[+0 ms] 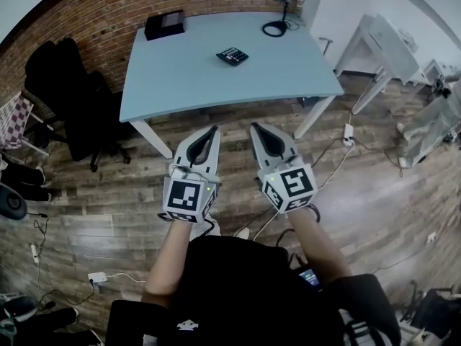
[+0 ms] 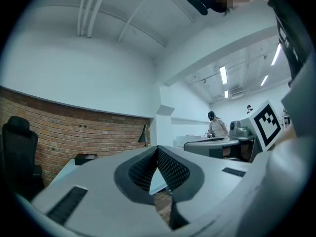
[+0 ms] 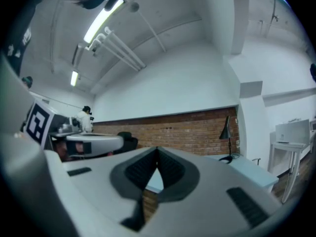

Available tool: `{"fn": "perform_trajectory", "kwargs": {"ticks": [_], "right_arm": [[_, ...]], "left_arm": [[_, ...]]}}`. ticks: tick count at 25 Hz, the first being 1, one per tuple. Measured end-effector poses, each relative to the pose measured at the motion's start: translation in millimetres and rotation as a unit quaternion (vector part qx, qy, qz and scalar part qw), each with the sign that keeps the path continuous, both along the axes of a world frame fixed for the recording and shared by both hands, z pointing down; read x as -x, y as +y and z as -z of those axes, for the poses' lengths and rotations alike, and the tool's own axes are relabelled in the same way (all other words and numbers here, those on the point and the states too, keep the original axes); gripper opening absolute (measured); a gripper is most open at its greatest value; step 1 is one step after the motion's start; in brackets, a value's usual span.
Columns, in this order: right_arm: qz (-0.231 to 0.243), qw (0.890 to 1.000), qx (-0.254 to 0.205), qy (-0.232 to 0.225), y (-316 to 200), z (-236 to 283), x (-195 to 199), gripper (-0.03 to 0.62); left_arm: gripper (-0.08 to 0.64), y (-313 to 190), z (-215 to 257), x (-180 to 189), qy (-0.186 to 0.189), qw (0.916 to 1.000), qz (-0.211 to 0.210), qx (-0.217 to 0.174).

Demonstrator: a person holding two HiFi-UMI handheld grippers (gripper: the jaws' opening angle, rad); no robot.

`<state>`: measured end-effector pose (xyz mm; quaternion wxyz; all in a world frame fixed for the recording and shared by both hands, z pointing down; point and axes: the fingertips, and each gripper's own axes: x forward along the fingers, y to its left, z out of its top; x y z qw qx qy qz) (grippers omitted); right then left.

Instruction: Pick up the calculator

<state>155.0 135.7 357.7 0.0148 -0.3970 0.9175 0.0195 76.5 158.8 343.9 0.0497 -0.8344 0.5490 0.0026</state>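
The calculator (image 1: 232,55), small and dark, lies flat on the pale blue table (image 1: 187,78), right of its middle. Both grippers hover over the wooden floor, short of the table's near edge and well away from the calculator. My left gripper (image 1: 214,130) is shut with nothing in it, and in the left gripper view its jaws (image 2: 158,149) meet at the tip. My right gripper (image 1: 256,127) is also shut and empty, its jaws (image 3: 157,150) touching. Both point level toward the table. Neither gripper view shows the calculator.
A black box (image 1: 164,25) sits at the table's far left corner and a black desk lamp (image 1: 279,6) at its far right. A black office chair (image 1: 72,99) stands left of the table, a white desk (image 1: 382,42) to the right. Cables (image 1: 338,150) trail over the floor.
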Motion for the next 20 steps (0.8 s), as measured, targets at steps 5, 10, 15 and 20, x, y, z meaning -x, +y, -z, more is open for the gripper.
{"fn": "perform_trajectory", "kwargs": {"ticks": [5,10,15,20], "right_arm": [[0.001,1.0,0.004,-0.003,-6.4,-2.3,1.1,0.005],[0.002,1.0,0.009,-0.002,-16.8,-6.7,8.9,0.005],[-0.001,1.0,0.014,0.0,-37.0,-6.9,17.8,0.005],[-0.005,1.0,0.016,0.0,-60.4,-6.5,30.4,0.005]], "left_arm": [[0.002,-5.7,-1.5,0.2,-0.006,1.0,0.002,-0.001],[0.002,-17.3,-9.6,7.1,-0.007,0.9999,0.003,0.007],[0.002,-37.3,-10.0,13.9,-0.007,0.9999,-0.003,0.011],[0.002,-60.5,-7.2,26.3,-0.006,0.9999,-0.007,0.011]]}}
